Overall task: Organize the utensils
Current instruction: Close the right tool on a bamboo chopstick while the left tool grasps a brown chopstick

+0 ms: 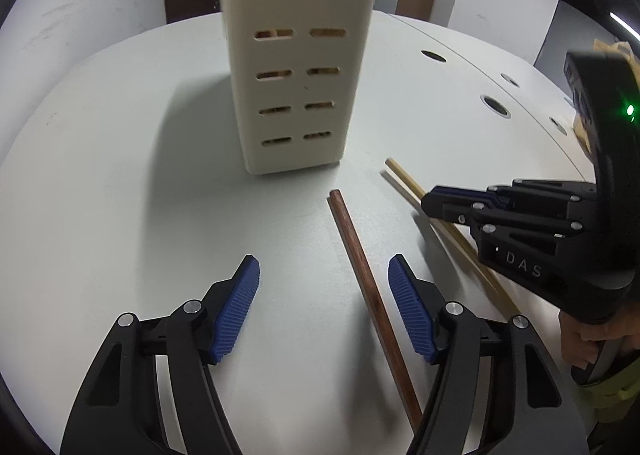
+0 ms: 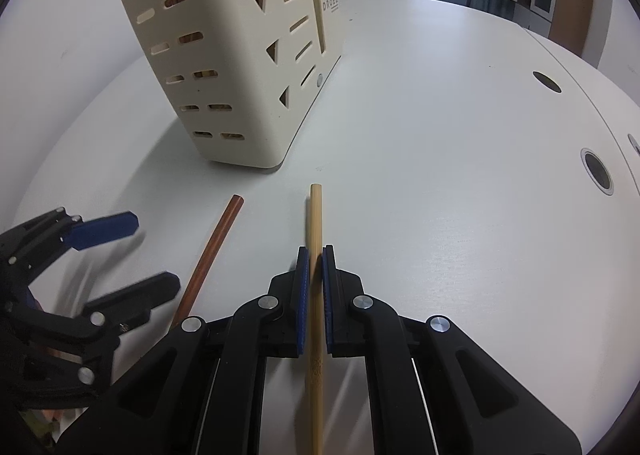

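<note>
Bamboo chopstick (image 2: 316,223) sat clamped between the right gripper (image 2: 315,255)'s closed fingers, its tip jutting ahead toward the cream utensil holder (image 2: 224,67). On the white bench (image 1: 120,195), a reddish-brown chopstick (image 1: 360,267) lay untouched between the left gripper (image 1: 324,267)'s parted fingers, nearer the right one.

Lower end of the bamboo chopstick (image 2: 316,395) cut off by the frame edge; holder (image 1: 296,55) top likewise.
</note>
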`<state>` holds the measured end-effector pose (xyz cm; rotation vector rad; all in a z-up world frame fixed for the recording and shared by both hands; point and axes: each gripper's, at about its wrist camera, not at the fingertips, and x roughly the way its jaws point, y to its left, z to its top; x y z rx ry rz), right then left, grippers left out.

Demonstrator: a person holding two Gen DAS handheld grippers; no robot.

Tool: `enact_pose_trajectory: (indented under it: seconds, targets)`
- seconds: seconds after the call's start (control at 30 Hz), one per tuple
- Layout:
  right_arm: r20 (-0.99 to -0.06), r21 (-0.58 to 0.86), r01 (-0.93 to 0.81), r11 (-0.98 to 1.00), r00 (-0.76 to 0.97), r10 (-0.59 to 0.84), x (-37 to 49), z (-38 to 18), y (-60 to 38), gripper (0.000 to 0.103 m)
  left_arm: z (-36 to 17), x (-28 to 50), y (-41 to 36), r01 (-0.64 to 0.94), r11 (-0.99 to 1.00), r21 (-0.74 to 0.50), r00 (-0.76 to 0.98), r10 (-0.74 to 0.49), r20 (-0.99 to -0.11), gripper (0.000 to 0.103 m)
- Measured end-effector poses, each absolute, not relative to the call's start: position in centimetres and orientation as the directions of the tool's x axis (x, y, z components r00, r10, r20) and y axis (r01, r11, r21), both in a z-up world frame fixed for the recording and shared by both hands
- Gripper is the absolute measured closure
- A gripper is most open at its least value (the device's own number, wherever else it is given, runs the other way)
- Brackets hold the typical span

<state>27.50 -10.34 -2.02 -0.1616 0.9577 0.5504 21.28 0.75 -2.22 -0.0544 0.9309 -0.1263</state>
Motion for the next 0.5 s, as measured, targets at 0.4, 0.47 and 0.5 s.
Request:
enact_pose_trajectory:
  seconds: [0.4,0.47,0.5]
  targets:
    - [-0.802,0.105,-0.504,0.857,0.466,0.373,27.4,-1.3,-11.1,0.096,-3.3,22.5,-2.4,0.122,0.993,0.0,0.565,-0.07,-0.822,0.059]
    - [-0.799,0.105,-0.5,0.859,0.472,0.372,27.3,-1.4,-11.2,0.096,-3.2,22.6,-2.5,0.122,0.993,0.006,0.56,-0.064,-0.826,0.063]
    - [-0.797,0.104,-0.499,0.86,0.475,0.372,27.3,-1.4,-11.3,0.096,-3.1,22.6,-2.5,0.122,0.992,0.01,0.559,-0.061,-0.827,0.069]
